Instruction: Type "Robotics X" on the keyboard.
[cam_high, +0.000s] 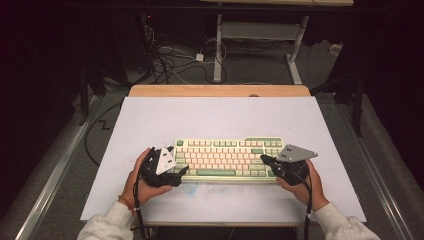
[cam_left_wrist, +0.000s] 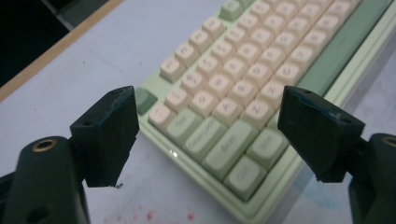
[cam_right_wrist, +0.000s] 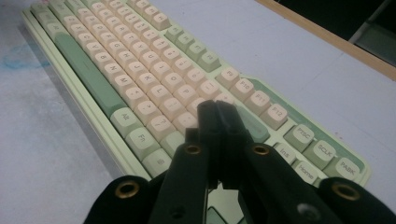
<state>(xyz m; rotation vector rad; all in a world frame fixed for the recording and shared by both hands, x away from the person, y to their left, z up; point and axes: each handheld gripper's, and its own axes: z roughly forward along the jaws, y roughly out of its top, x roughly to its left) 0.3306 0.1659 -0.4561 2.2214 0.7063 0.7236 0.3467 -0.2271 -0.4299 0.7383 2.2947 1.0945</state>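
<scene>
A pale green keyboard with cream and green keys lies near the front of the white table top. My left gripper is at the keyboard's left end, held in the person's left hand. In the left gripper view its jaws stand wide open above the keyboard's lower left corner keys, with nothing pinched. My right gripper rests over the keyboard's right end. In the right gripper view its jaws are shut together with nothing between them, just above keys of the keyboard near the right shift area.
A wooden strip borders the table's far edge. Behind it stand a desk frame and tangled cables on the floor. A faint blue smudge and small red specks mark the white surface in front of the keyboard.
</scene>
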